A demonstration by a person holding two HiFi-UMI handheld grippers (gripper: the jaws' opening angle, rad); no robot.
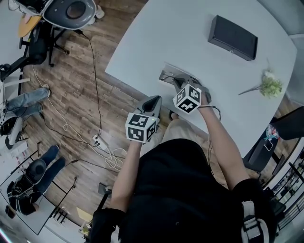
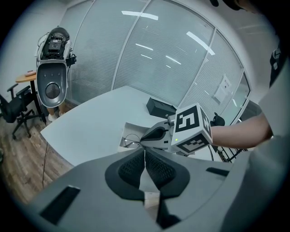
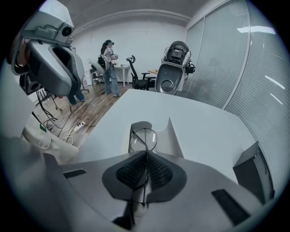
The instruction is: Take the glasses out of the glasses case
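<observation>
An open pale grey glasses case lies near the white table's front edge. In the right gripper view thin wire-rimmed glasses stand over the case, one round lens showing ahead of the jaws. My right gripper is shut on the glasses' frame, which runs back between the pads. From the head view this right gripper leans down over the case. My left gripper hangs just off the table's edge, pads pressed together with nothing between them. It looks at the right gripper and the case.
A black box sits at the table's far side and a green flower sprig at its right. Cables and a power strip lie on the wooden floor to the left. A grey machine and seated people are beyond.
</observation>
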